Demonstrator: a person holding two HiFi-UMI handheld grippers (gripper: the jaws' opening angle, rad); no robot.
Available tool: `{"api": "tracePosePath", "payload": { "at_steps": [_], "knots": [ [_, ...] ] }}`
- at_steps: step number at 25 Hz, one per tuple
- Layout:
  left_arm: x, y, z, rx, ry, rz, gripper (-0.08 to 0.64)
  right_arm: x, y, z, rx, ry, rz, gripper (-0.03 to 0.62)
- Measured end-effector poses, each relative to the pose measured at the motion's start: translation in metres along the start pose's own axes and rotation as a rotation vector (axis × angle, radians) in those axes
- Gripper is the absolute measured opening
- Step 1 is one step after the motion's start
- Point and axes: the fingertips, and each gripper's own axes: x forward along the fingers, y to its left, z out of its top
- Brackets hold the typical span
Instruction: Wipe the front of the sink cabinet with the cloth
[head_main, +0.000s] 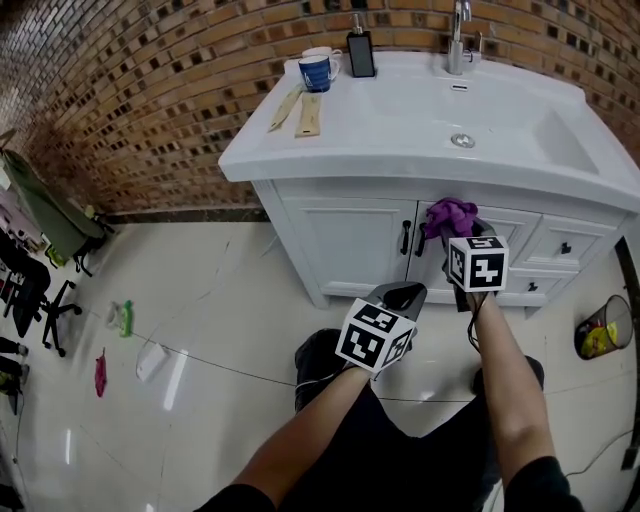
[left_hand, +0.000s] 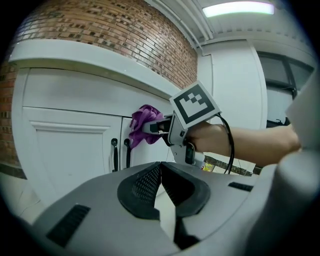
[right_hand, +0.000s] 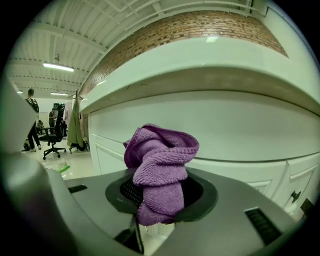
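A bunched purple cloth (head_main: 449, 214) is pinched in my right gripper (head_main: 460, 236), which is shut on it and holds it against the top of the white sink cabinet front (head_main: 345, 240), near the two black door handles (head_main: 406, 237). The right gripper view shows the cloth (right_hand: 160, 165) bulging out of the jaws just short of the cabinet's upper panel (right_hand: 210, 125). My left gripper (head_main: 400, 296) hangs lower and nearer me, shut with nothing in it. From the left gripper view I see the cloth (left_hand: 143, 124), the right gripper (left_hand: 152, 127) and the cabinet door (left_hand: 65, 145).
On the white countertop (head_main: 400, 120) stand a blue mug (head_main: 315, 72), a dark soap bottle (head_main: 360, 52) and a faucet (head_main: 458, 40). A mesh waste bin (head_main: 603, 328) sits on the floor at right. Office chairs (head_main: 30, 290) and small items lie at left.
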Motion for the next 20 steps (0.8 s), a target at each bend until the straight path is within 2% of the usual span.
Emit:
{"api": "tracePosePath", "payload": {
  "at_steps": [4, 10, 20],
  "knots": [
    [-0.008, 0.002, 0.006, 0.010, -0.015, 0.012, 0.005, -0.003, 0.012, 0.017, -0.015, -0.025, 0.017, 0.141],
    [-0.019, 0.011, 0.005, 0.007, -0.015, 0.032, 0.005, 0.004, 0.028, 0.017, -0.018, -0.017, 0.037, 0.141],
    [-0.022, 0.031, -0.006, -0.005, 0.011, 0.056, 0.005, 0.022, 0.034, -0.016, 0.015, 0.039, 0.040, 0.141]
  ]
}}
